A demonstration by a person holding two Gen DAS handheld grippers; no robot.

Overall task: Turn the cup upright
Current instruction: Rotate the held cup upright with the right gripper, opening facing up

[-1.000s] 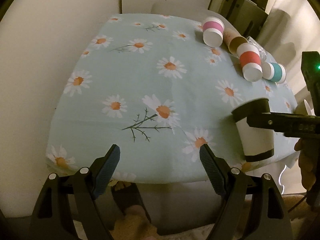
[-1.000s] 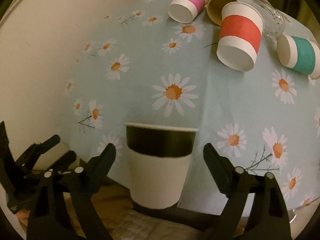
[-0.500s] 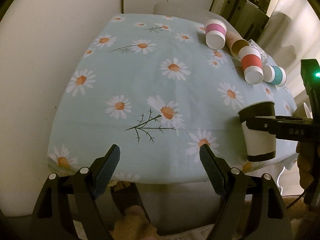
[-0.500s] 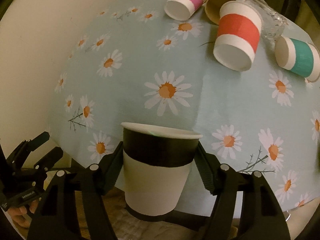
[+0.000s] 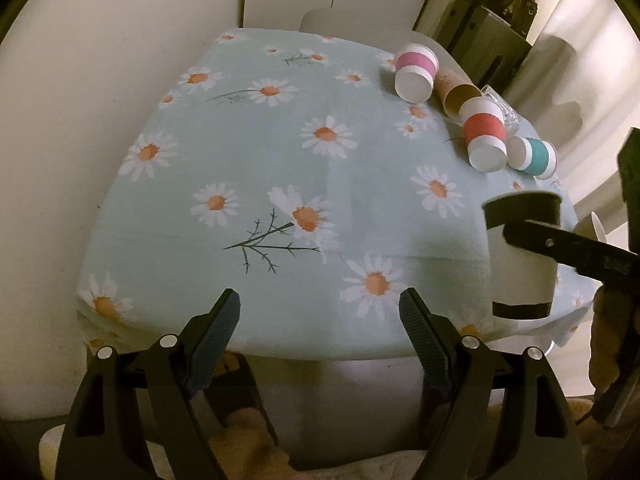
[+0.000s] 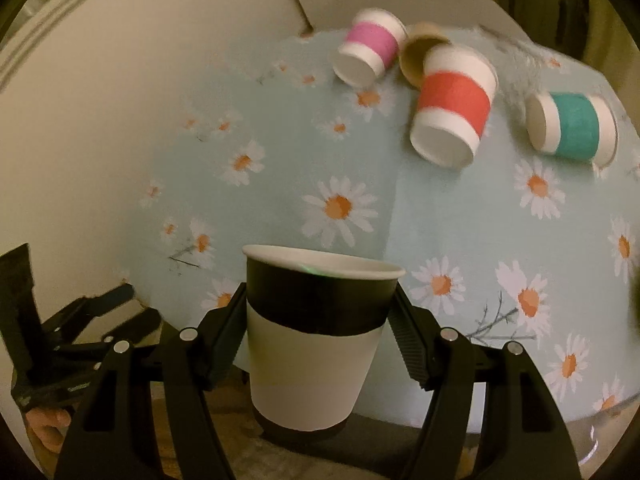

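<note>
A black-and-white paper cup (image 6: 316, 336) stands upright, mouth up, between the fingers of my right gripper (image 6: 318, 332), which is shut on it and holds it above the table's near right edge. The same cup shows in the left wrist view (image 5: 522, 254), clamped by the right gripper's finger (image 5: 560, 246). My left gripper (image 5: 320, 340) is open and empty, in front of the table's near edge.
The table has a light blue daisy cloth (image 5: 280, 168). At its far right lie a pink cup (image 5: 414, 72), a brown cup (image 5: 456, 94), a red cup (image 5: 484, 140) and a teal cup (image 5: 532, 156) on their sides, beside a clear glass (image 5: 500, 106).
My right gripper closed on the black-and-white cup and lifted it a little, still upright. My left gripper drew back from the table, still open.
</note>
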